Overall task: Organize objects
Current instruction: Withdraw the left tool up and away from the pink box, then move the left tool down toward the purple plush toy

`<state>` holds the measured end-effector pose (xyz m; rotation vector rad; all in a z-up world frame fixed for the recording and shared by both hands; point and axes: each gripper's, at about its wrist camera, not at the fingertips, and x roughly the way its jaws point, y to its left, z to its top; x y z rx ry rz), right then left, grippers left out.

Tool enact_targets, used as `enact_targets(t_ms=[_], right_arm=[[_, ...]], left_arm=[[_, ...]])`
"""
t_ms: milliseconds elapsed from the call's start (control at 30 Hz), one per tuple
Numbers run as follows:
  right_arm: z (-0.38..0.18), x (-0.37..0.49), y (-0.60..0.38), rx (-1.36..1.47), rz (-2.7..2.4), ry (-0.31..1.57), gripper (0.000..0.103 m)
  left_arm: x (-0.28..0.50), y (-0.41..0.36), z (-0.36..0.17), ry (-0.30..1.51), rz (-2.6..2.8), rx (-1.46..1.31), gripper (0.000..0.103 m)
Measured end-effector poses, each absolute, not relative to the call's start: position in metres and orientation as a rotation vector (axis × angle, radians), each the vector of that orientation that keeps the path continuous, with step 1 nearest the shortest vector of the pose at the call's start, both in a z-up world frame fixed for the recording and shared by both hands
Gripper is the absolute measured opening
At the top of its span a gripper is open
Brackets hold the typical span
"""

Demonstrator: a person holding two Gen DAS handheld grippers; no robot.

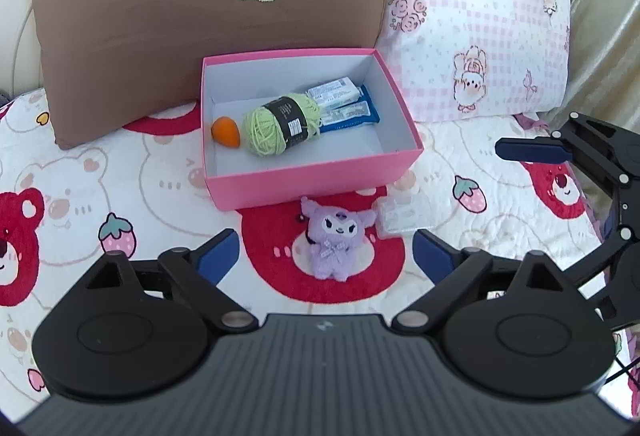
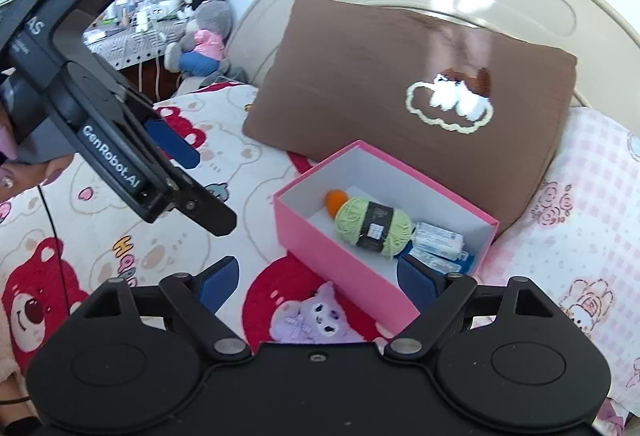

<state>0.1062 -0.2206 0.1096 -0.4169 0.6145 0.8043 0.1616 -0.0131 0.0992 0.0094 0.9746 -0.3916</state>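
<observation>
While both grippers hang above the bed, nothing is held by either of them. The left gripper has its jaws spread wide, and between its blue pads one sees the purple plush toy lying on the bedcover below, not touched. The right gripper is also wide open and empty; the same plush toy lies under it, just beside the front wall of the pink box.

The pink box stands open on the bed, in front of the brown pillow and near the pink checked pillow. Inside it lie an orange ball at the left end, a skein of green yarn touching it, and blue-and-white packets behind the yarn. A small clear packet lies on the cover just right of the plush toy.
</observation>
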Motion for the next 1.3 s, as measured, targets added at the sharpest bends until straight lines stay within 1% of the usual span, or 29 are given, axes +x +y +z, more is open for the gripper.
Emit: enact_targets(t_ms=[67, 200, 367, 433, 600, 700, 833, 1033, 1200, 1300], right_arm=[[0.108, 0.103, -0.220, -0.408, 0.833, 0.612, 0.089], [0.103, 0.102, -0.219, -0.362, 0.877, 0.639, 0.089], [0.089, 0.109, -0.221, -0.246, 0.912, 0.746, 0.089], [0.082, 0.112, -0.217, -0.273, 0.913, 0.805, 0.089], [0.071, 0.108, -0.213, -0.316, 0.863, 0.823, 0.090], [0.067, 0.104, -0.209, -0.359, 0.860, 0.810, 0.089], [0.059, 0.105, -0.204, -0.401, 0.840, 0.793, 0.089], [0.033, 0.114, -0.199, -0.466, 0.749, 0.753, 0.089], [0.023, 0.108, -0.195, -0.544, 0.789, 0.700, 0.089], [0.020, 0.105, -0.193, -0.545, 0.837, 0.689, 0.089]], left_arm=[[0.159, -0.012, 0.096, 0.978, -0.396, 0.009, 0.098], [0.154, -0.003, 0.089, 0.974, -0.388, -0.037, 0.098], [0.146, 0.010, 0.082, 0.951, -0.359, -0.078, 0.100], [0.143, 0.014, 0.077, 0.949, -0.361, -0.094, 0.100], [0.134, 0.028, 0.066, 0.930, -0.341, -0.177, 0.101], [0.130, 0.034, 0.057, 0.929, -0.336, -0.203, 0.103], [0.126, 0.035, 0.042, 0.933, -0.342, -0.216, 0.103], [0.125, 0.035, 0.014, 0.972, -0.364, -0.255, 0.103], [0.127, 0.034, -0.010, 1.008, -0.343, -0.277, 0.103], [0.125, 0.037, -0.021, 0.996, -0.343, -0.293, 0.103]])
